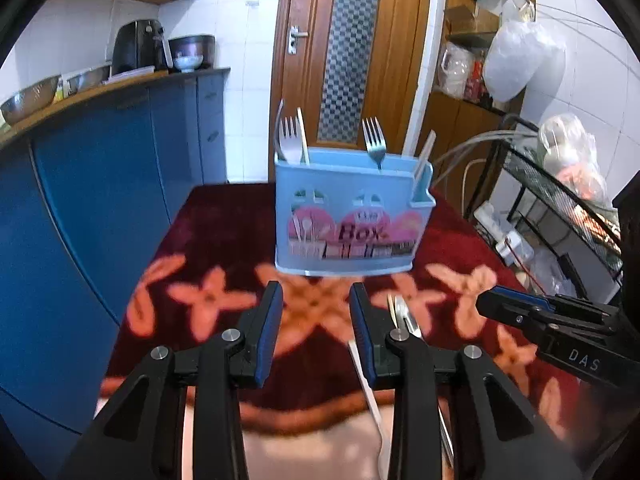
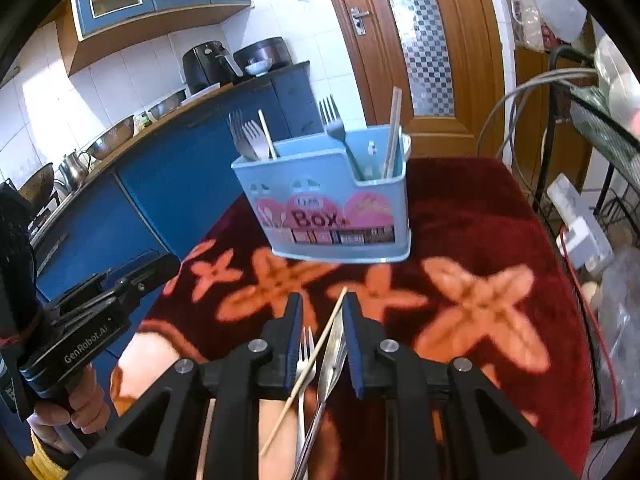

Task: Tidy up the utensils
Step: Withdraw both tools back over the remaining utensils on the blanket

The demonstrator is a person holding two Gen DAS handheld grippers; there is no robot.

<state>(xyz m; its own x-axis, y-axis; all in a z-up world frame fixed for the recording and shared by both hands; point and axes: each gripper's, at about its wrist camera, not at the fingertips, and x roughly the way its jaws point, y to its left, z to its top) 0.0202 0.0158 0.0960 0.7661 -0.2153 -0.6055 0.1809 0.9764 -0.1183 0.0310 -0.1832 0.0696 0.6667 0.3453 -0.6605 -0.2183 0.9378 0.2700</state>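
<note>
A light blue utensil caddy [image 1: 348, 216] [image 2: 332, 208] marked "Box" stands on the red flowered tablecloth [image 1: 224, 216] [image 2: 480, 208], with forks and chopsticks upright in it. My left gripper [image 1: 317, 286] hovers open in front of the caddy, nothing between its pads. A spoon [image 1: 402, 312] and a white stick [image 1: 368, 380] lie on the cloth by its right finger. My right gripper [image 2: 322, 298] stands slightly open over loose utensils: a fork [image 2: 306, 352], a chopstick [image 2: 320, 344] and a steel piece [image 2: 334, 356] show through its gap. Its pads press on none of them.
Blue cabinets [image 1: 100, 184] with steel bowls and an air fryer [image 1: 138, 46] run along the left. A wooden door [image 1: 352, 40] is behind the caddy. A black wire rack [image 1: 560, 200], cables and a power strip [image 2: 576, 216] crowd the table's right edge.
</note>
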